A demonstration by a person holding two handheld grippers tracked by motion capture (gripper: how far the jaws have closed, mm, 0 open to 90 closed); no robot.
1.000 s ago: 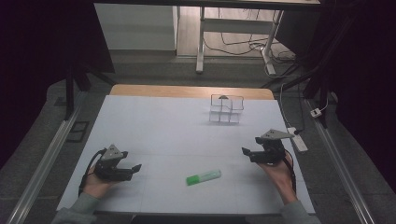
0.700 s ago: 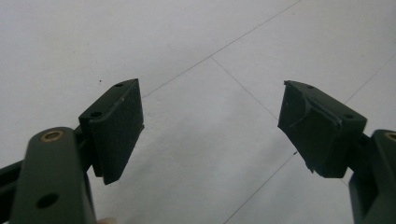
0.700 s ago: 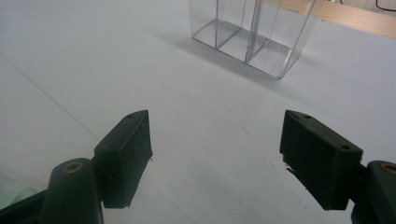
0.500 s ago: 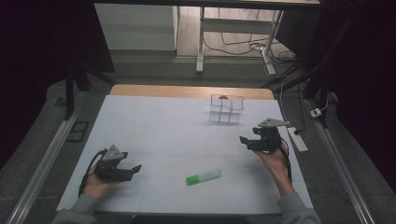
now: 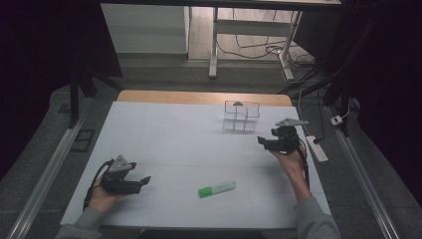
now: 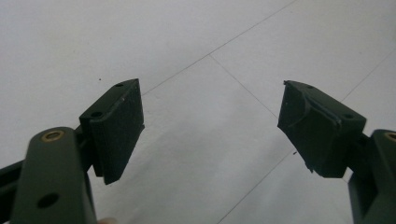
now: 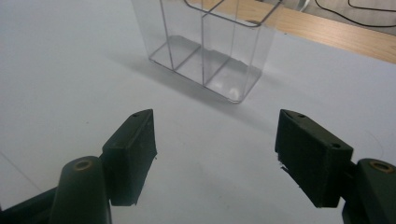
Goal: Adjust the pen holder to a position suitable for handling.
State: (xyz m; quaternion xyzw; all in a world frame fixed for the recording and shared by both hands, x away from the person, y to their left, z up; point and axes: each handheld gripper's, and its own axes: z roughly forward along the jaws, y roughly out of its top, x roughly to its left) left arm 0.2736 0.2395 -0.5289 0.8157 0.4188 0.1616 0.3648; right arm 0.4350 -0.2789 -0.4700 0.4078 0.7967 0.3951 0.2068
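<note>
In the right gripper view the clear box [image 7: 212, 51] is cut off by the top edge, so its rim and far compartments are out of sight; from the high view the same clear box [image 5: 242, 117] is too small to tell what the dark bit at its rim is. The green marker [image 5: 217, 189] is too small to read any label. Both forearms run off the bottom edge of the high view. In the left gripper view the left gripper [image 6: 210, 123] is cut off at the bottom corners, its body hidden
</note>
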